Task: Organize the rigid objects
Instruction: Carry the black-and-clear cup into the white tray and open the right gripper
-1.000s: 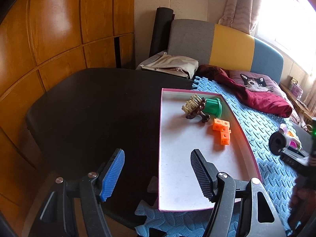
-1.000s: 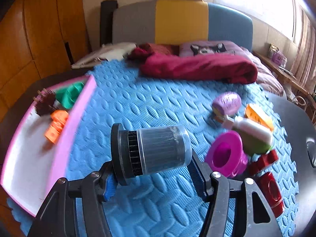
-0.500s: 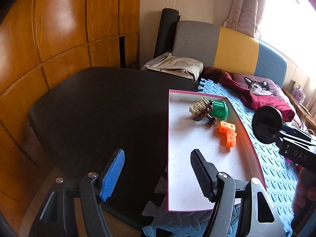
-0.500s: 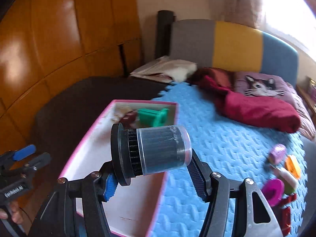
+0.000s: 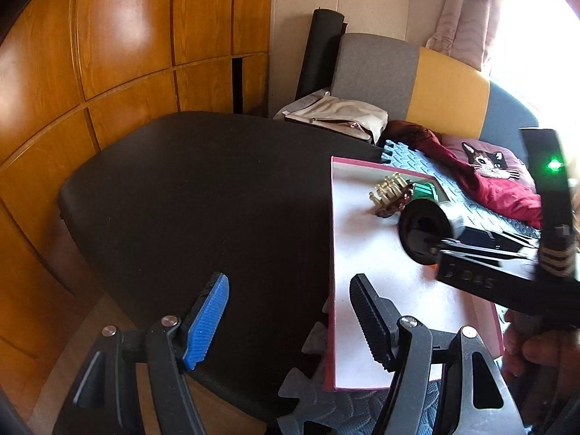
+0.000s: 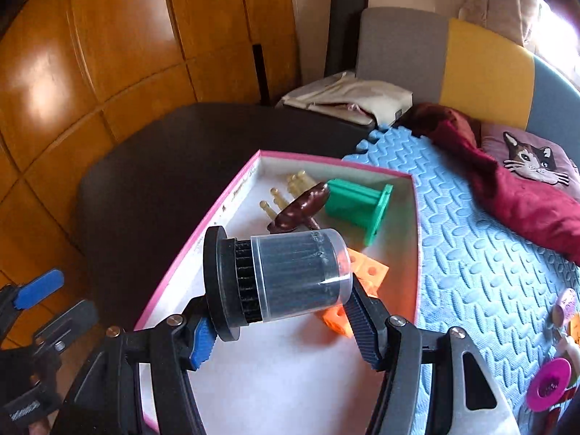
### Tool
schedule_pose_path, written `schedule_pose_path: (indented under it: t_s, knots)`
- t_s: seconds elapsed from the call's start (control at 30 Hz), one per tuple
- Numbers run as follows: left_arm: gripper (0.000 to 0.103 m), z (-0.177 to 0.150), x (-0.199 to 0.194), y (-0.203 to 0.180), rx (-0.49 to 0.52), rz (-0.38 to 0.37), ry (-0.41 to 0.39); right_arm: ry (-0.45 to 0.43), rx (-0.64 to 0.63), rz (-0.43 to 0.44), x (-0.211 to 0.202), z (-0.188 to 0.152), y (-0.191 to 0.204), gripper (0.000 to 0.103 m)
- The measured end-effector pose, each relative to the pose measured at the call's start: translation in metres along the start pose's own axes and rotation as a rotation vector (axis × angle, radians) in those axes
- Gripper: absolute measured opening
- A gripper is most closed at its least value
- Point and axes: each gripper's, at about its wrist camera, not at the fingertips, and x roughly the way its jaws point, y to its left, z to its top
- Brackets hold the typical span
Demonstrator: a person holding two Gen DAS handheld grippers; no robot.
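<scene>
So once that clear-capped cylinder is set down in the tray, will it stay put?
Probably not on its side: the cylinder is round and may roll across the tray. Its smooth clear cap looks slippery; the wide black base suggests it would stand steadier upright.

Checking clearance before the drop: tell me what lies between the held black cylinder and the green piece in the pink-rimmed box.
In the right wrist view, the dark brown brush lies between the black cylinder and the green piece, with bare white floor of the box beside it.
</scene>
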Motion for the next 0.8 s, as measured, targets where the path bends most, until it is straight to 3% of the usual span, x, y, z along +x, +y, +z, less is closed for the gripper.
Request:
schedule_pose_path:
  t_s: [0.23,0.8]
  knots:
    - [0.070,-0.002,0.004,0.002,0.000,0.007,0.013,0.079,0.025,-0.024,0.035,0.002,-0.005,0.064]
    - [0.070,-0.002,-0.007,-0.008,0.029,-0.009,-0.008,-0.038,0.069,0.019,-0.019,-0.009,-0.012,0.071]
